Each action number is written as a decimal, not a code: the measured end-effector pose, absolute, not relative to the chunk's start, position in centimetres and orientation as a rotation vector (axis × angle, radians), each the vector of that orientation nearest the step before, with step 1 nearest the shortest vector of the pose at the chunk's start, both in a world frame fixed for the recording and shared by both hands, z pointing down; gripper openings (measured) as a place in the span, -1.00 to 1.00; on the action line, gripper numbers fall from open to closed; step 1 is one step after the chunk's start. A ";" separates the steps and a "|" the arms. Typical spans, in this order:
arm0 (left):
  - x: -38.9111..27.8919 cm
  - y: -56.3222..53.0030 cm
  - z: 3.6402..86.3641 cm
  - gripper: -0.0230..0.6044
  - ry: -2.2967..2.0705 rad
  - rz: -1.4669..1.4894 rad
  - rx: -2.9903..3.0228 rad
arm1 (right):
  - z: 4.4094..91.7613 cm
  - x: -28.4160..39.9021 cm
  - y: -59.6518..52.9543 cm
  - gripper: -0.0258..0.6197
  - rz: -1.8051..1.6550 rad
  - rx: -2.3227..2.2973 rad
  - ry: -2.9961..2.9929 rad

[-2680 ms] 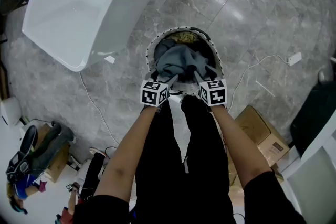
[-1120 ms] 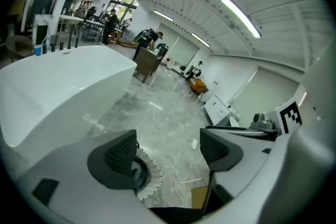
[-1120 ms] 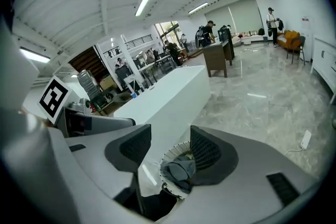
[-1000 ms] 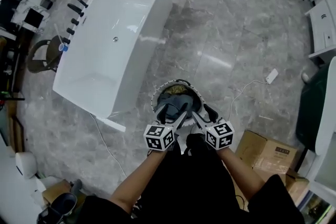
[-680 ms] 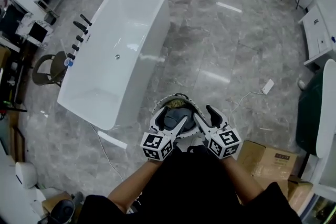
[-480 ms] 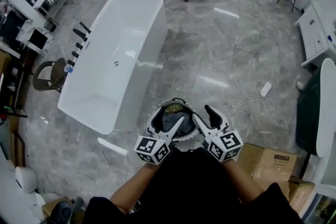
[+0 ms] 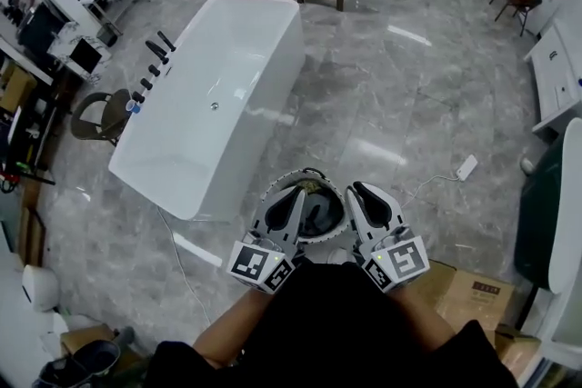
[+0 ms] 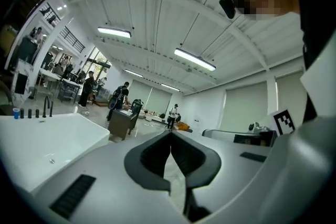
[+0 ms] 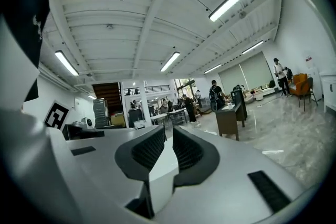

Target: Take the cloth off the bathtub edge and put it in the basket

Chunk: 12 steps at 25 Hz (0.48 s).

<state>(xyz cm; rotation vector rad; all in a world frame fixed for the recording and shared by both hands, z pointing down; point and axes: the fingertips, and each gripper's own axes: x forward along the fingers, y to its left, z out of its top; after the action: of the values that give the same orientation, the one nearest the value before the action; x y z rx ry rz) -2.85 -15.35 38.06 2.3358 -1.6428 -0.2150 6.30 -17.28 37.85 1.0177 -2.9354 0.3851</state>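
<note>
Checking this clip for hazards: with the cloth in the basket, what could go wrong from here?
The white cable trails across the floor beside the person: a likely trip risk when stepping away. The basket stands close in front of the person, so a step forward could tip it and spill the cloth.

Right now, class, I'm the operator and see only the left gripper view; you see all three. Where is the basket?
Observer: On the floor near the tub's end; the basket shows only in the head view.
Operator: Is the cloth in it?
Observer: Yes, a dark cloth lies inside.
Operator: And the right gripper?
Observer: The right gripper has just been closing; a slit remains, with nothing between the jaws.
</note>
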 end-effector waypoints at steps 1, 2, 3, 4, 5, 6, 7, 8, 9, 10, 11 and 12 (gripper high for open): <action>-2.5 -15.0 37.8 -0.88 -1.654 -0.198 2.341 | 37.5 6.5 -16.9 -0.73 0.375 1.017 -2.945; -2.2 -14.6 37.6 -0.88 -1.665 -0.181 2.348 | 37.3 6.6 -16.6 -0.76 0.367 1.021 -2.951; -2.0 -14.3 37.4 -0.88 -1.679 -0.163 2.356 | 37.2 6.7 -16.3 -0.78 0.363 1.025 -2.954; -1.8 -13.9 37.3 -0.88 -1.694 -0.145 2.363 | 37.2 6.8 -16.0 -0.79 0.360 1.031 -2.953; -1.7 -13.5 37.3 -0.88 -1.707 -0.131 2.366 | 37.2 6.8 -15.7 -0.80 0.356 1.036 -2.949; -1.7 -13.2 37.3 -0.88 -1.720 -0.121 2.363 | 37.3 6.9 -15.5 -0.80 0.349 1.040 -2.943; -1.6 -13.0 37.3 -0.88 -1.731 -0.112 2.358 | 37.4 6.9 -15.3 -0.80 0.339 1.045 -2.937; -1.6 -12.8 37.3 -0.88 -1.742 -0.101 2.353 | 37.4 7.0 -15.2 -0.81 0.327 1.048 -2.929; -1.5 -12.6 37.3 -0.88 -1.753 -0.089 2.351 | 37.4 7.1 -15.1 -0.82 0.312 1.051 -2.920; -1.3 -12.5 37.3 -0.88 -1.764 -0.078 2.352 | 37.5 7.2 -15.0 -0.82 0.297 1.053 -2.912; -1.1 -12.4 37.2 -0.88 -1.772 -0.069 2.354 | 37.6 7.4 -14.8 -0.83 0.286 1.054 -2.904; -0.9 -12.3 37.2 -0.88 -1.778 -0.062 2.357 | 37.7 7.6 -14.7 -0.83 0.279 1.056 -2.897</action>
<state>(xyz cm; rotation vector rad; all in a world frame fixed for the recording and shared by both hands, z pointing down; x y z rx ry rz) -0.86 -12.28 37.21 2.3570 -1.7781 -0.0620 7.55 -14.67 37.66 1.0557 -2.8965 0.2790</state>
